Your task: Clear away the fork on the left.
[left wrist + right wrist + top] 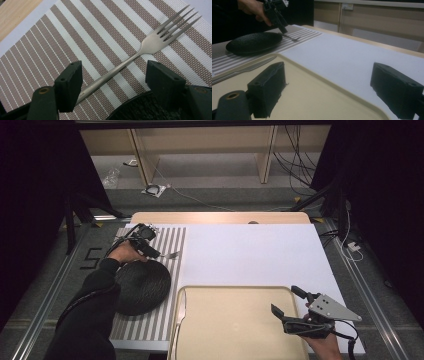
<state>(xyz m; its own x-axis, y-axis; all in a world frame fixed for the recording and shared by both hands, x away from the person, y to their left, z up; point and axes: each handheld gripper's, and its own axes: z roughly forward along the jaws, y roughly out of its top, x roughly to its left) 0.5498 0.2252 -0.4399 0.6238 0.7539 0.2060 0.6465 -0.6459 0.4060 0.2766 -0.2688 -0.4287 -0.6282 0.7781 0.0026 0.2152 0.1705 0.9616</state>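
**Left tongs line up over a fork on the striped mat**

The left tongs point(113, 80) hang low over a fork point(140, 52) lying flat on the striped placemat point(75, 40), just beside a black plate point(141, 286). The jaws stand apart, one on each side of the handle; neither pad is touching the metal. In the high view the fork point(172, 254) lies near the mat's right edge, tines pointing away from the hand. The right tongs point(289, 304) hover, jaws apart and holding nothing, over the near right corner of a beige tray point(235, 330), where a knife point(179, 312) lies along the left rim. To take the fork cleanly, the left tongs would best settle until the pads reach the mat, stay square across the thin handle, and close near its middle, well clear of the plate's rim, so that it does not swing or slip when lifted.
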